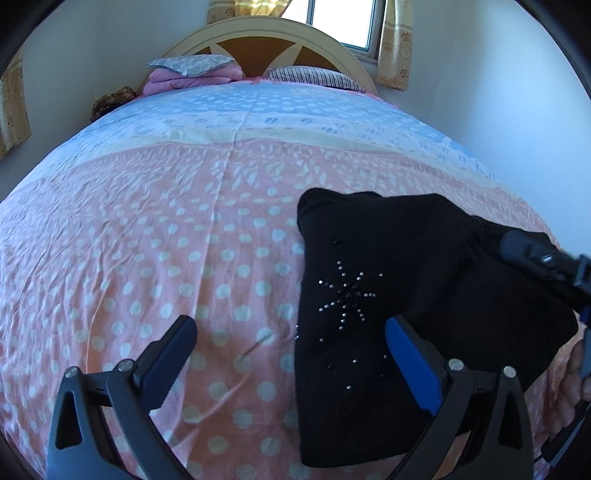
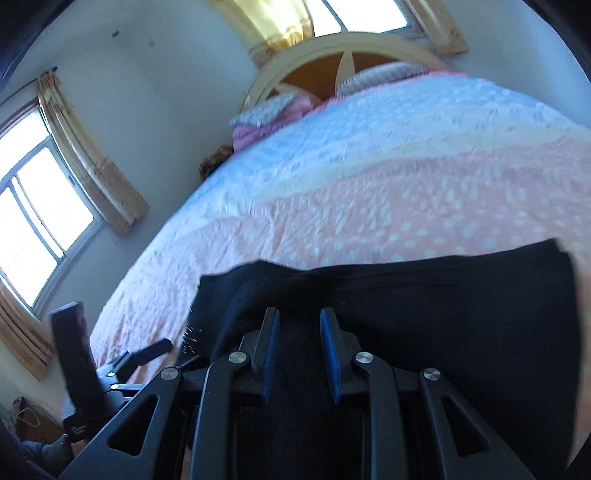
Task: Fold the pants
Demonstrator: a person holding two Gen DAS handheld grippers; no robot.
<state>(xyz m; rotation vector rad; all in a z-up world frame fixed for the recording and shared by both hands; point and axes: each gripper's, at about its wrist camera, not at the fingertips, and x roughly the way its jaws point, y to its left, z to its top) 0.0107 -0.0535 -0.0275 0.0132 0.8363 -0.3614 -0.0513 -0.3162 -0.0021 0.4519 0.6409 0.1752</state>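
Pants [image 1: 388, 280] folded into a compact black bundle, lying on the bedsheet [image 1: 166, 221] near the bed's right foot corner.

Rhinestone starburst faces up on the left half of the bundle. Left gripper [image 1: 291, 332] wide open, holding nothing; its right finger sits over the pants, its left finger over bare polka-dot sheet. Right gripper [image 2: 298, 325] is over the pants' right side, jaws parted a little with black fabric behind the gap; can't tell if it's pinching cloth. Pillows [image 1: 207, 66] at the headboard [image 1: 273, 33], well apart.

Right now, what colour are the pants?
Black pants with a rhinestone starburst; clearest in the left wrist view.
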